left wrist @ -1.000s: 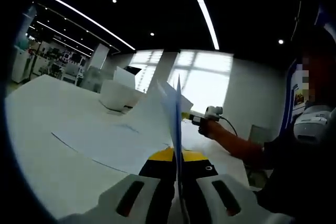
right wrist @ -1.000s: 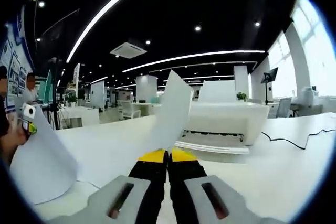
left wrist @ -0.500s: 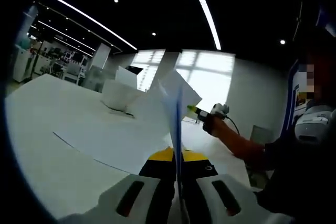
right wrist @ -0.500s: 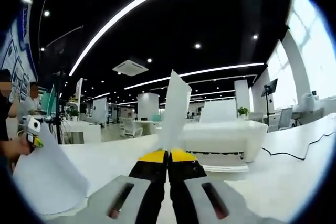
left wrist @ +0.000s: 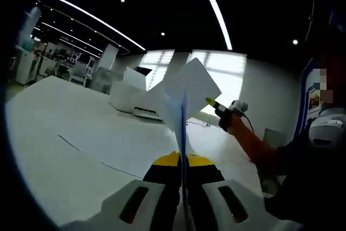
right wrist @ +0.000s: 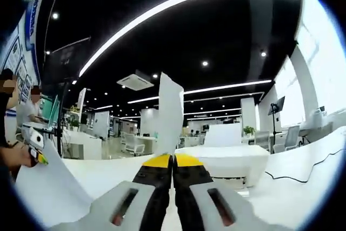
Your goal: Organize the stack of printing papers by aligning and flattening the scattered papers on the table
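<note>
The left tongs (left wrist: 183, 162), with yellow and black tips on grey bodies, are clamped together on the thin white sheets of printing paper (left wrist: 186, 93); in the left gripper view the paper stands up on its edge between the two jaws and spreads open above them. The paper is lifted above the wide white worktop (left wrist: 65, 150) and does not lie on it. In the same view the right tongs (left wrist: 212, 103) come in from the right, held by a person's hand (left wrist: 232, 117), and they grip the far corner of the same paper. In the right gripper view the right tongs are closed on an upright strip of the paper, which rises from between the jaws, and the sheet curves down to the lower left, where the left tongs hold it. A white printer (right wrist: 230, 160) stands on the worktop behind the jaws.
</note>
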